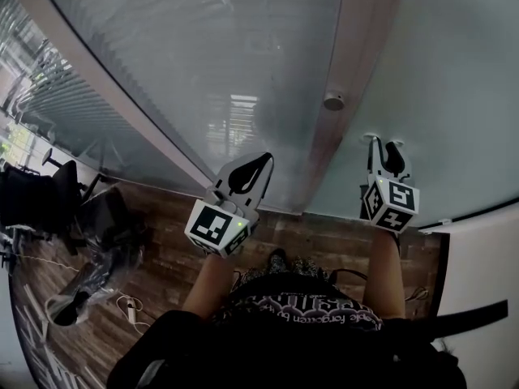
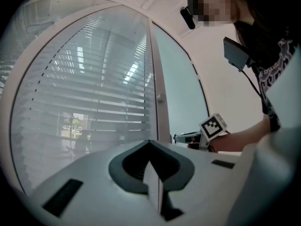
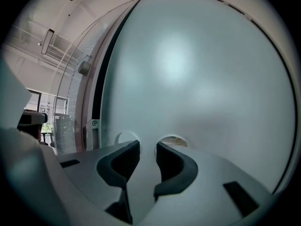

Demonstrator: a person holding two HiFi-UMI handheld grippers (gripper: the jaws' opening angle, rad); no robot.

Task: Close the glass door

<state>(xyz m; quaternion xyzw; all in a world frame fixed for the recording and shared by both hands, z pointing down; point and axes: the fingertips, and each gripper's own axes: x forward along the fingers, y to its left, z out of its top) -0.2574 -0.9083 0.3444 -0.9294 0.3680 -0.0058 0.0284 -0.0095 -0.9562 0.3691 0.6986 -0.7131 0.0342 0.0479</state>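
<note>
Glass door (image 1: pixel 438 79) fills the head view's right; dark slit (image 3: pixel 101 88) beside its frame (nearly shut, I judge). Right gripper (image 1: pixel 383 146) fingers slightly apart at the glass, holding nothing; left gripper (image 1: pixel 261 162) fingers together, empty. Final push remains

Wood-plank floor (image 1: pixel 324 237) seen near, below. Black office chairs (image 1: pixel 32 201) parked at left, white cable (image 1: pixel 131 310) left lying just beside them. Horizontal blinds (image 2: pixel 94 79) seen far left. White wall (image 1: pixel 486 274) noted at right.
</note>
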